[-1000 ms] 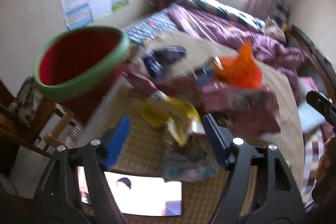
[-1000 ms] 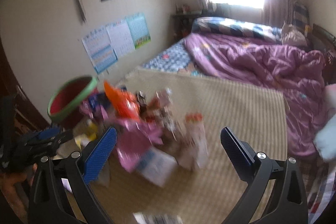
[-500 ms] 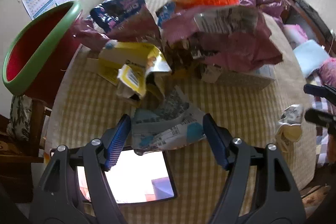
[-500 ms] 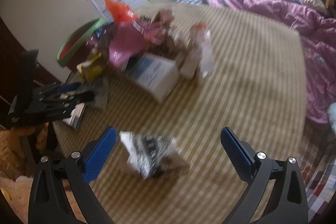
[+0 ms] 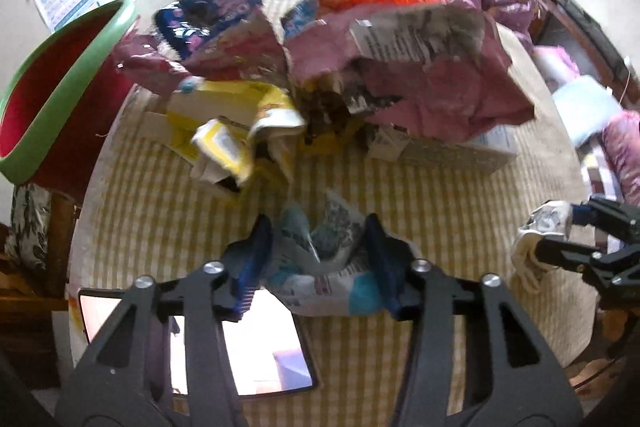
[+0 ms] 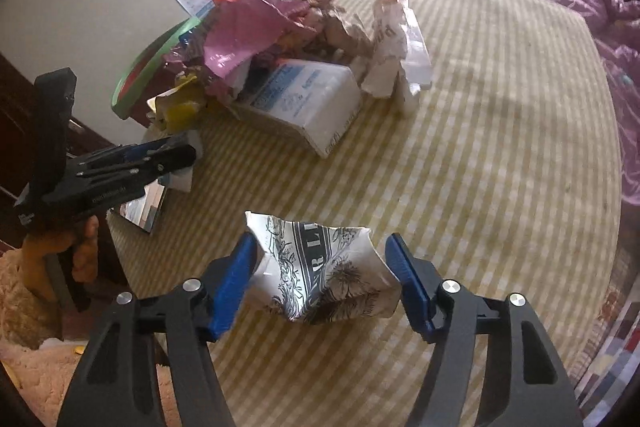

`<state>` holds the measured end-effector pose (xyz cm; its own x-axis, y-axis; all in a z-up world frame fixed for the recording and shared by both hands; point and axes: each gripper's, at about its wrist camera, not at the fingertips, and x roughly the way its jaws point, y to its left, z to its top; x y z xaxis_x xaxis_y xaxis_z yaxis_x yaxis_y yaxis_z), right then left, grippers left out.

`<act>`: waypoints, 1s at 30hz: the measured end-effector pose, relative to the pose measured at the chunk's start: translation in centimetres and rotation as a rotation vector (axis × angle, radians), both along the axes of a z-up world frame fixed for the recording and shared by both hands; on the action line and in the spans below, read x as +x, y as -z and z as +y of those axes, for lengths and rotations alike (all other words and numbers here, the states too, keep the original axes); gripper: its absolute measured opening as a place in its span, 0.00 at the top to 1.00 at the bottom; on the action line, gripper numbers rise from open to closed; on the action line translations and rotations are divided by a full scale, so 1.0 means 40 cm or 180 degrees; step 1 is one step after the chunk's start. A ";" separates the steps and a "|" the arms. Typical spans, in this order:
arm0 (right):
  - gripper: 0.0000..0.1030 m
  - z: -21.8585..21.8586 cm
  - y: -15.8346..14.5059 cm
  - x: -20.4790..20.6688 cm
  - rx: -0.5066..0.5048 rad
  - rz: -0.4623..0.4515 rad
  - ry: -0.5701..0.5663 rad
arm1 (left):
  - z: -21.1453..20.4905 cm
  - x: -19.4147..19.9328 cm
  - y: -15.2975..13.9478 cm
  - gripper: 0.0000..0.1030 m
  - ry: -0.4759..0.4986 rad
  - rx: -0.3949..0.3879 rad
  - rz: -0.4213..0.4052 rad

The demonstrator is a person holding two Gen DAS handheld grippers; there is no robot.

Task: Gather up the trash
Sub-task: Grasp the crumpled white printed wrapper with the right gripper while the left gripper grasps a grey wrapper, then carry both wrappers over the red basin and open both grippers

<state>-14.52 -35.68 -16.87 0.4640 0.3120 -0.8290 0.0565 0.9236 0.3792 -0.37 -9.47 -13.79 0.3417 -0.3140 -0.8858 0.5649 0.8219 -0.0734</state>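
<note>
Your left gripper (image 5: 318, 255) pinches a blue-printed wrapper (image 5: 320, 267) on the checked table (image 5: 400, 199); your right gripper (image 6: 320, 275) clamps a crumpled black-and-white carton (image 6: 320, 271). Both holds are on loose paper and may slip. Beyond, the trash heap (image 5: 320, 67) leans; the red bin (image 5: 60, 87) stands left.

Both wrist views look low and close across the checked table (image 5: 440, 211), facing the trash pile (image 5: 360, 67) from opposite sides; each also catches the other gripper.

Crumpled printed paper wrapper (image 6: 324, 275) on matt woven checked cloth (image 6: 480, 187)
</note>
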 end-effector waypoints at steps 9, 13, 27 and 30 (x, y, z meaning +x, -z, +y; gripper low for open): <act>0.42 0.033 -0.129 0.017 -0.0381 -0.0635 -0.0065 | 0.056 -0.004 -0.111 0.66 -0.0144 -0.0429 -0.0231; 0.42 0.054 -0.196 0.041 -0.0433 -0.1003 0.0013 | 0.098 0.008 -0.179 0.66 -0.0270 -0.0607 -0.0479; 0.41 0.230 -0.337 0.267 -0.0150 -0.1479 0.0205 | 0.354 0.196 -0.262 0.66 -0.0980 -0.0727 -0.0879; 0.41 0.298 -0.331 0.336 -0.0073 -0.1421 0.0161 | 0.397 0.239 -0.245 0.66 -0.0995 -0.0690 -0.0839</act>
<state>-1.07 -23.75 -3.65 0.7921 0.2635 -0.5505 -0.0628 0.9324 0.3560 9.17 6.42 -3.99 0.6543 -0.3284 -0.6812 0.3148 0.9373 -0.1495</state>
